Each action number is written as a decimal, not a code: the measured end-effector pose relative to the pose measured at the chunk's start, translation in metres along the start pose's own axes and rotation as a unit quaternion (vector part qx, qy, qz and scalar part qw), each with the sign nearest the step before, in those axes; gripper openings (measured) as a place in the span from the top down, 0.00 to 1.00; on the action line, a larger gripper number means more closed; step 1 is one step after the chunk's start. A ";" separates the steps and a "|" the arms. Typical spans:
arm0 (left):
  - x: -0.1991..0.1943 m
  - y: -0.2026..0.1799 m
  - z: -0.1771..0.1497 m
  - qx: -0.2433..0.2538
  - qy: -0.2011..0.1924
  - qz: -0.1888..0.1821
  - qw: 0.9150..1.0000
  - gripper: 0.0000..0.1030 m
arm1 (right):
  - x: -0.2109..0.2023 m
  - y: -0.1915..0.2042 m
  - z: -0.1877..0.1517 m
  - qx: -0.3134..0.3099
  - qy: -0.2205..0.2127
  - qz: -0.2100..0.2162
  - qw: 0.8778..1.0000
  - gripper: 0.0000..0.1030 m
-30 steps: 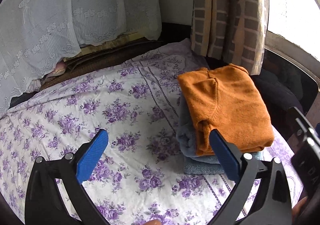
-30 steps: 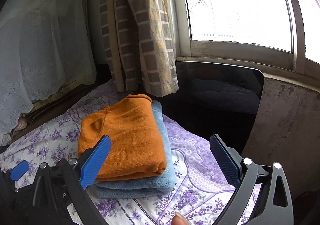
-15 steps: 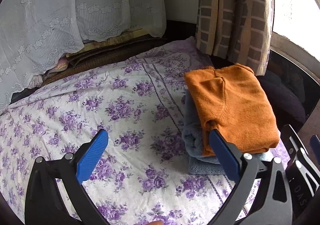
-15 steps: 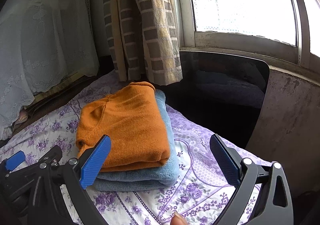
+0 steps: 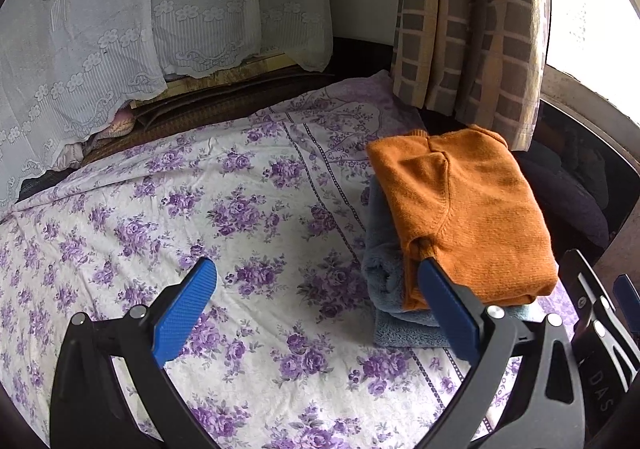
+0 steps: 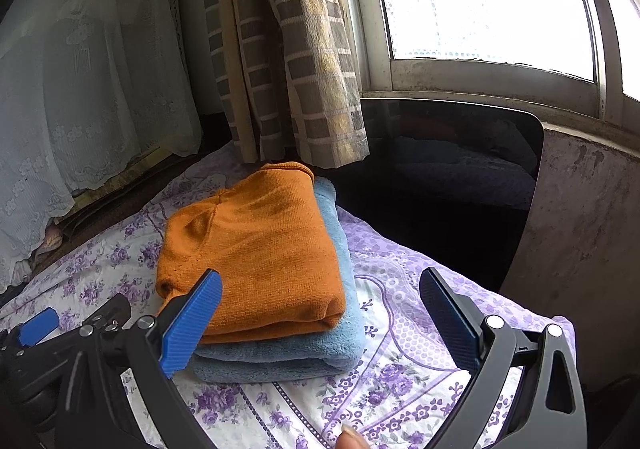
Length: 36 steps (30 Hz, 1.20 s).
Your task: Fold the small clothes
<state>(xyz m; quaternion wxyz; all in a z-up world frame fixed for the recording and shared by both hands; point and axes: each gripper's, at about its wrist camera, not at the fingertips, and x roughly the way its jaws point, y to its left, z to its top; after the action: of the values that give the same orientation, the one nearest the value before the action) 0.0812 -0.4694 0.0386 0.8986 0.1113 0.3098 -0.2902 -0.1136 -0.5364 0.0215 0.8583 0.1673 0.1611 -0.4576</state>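
Both tools hang over the bed here, and neither one has anything in it; the left tool point(image 5: 316, 305) is spread wide above the white bedsheet printed with purple flowers point(image 5: 168, 209), blue pads point(image 5: 185, 323) well apart, nothing between them; the right tool point(image 6: 320, 313) is just as released, one pad in front of the stack, the other out over bare sheet; and there is the work: a folded orange knit sweater point(image 6: 260, 253) lying squarely on top of a folded light-blue fleece garment point(image 6: 336, 337), the pair sitting near the bed's window-side edge, close to the checked brown curtain point(image 6: 296, 49) at the far corner; judging by the neat edges, this piece looks finished, and no unfolded garment shows in either view; now the risks: the stack is soft and sits close to that edge beside the dark gap, so a careless sweep of either tool could nudge it over; a pad catching the orange knit could drag the top layer and undo the fold; the fleece underneath is plush, so the sweater may slide if bumped.
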 end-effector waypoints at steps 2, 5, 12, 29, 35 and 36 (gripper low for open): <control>-0.001 0.000 0.000 0.001 -0.004 0.002 1.000 0.04 | 0.000 0.000 0.000 0.000 0.000 0.001 1.000 0.04; -0.005 -0.001 0.000 0.008 -0.017 0.013 1.000 0.05 | 0.000 0.000 0.000 0.000 -0.001 0.000 1.000 0.04; -0.007 -0.001 0.001 0.010 -0.023 0.017 1.000 0.05 | -0.002 0.000 0.000 0.001 -0.003 0.001 1.000 0.04; -0.006 -0.001 0.000 0.008 -0.021 0.015 1.000 0.05 | -0.001 0.000 0.000 0.001 -0.004 0.001 1.000 0.04; -0.006 0.000 0.000 0.008 -0.020 0.015 1.000 0.05 | -0.002 0.000 0.000 0.001 -0.004 0.001 1.000 0.04; -0.006 -0.001 0.000 0.008 -0.019 0.015 1.000 0.05 | -0.002 0.000 0.000 0.001 -0.004 0.001 1.000 0.04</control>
<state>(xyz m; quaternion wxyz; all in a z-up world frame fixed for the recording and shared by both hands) 0.0767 -0.4669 0.0422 0.9076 0.1175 0.2884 -0.2817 -0.1151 -0.5350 0.0226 0.8591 0.1659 0.1572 -0.4578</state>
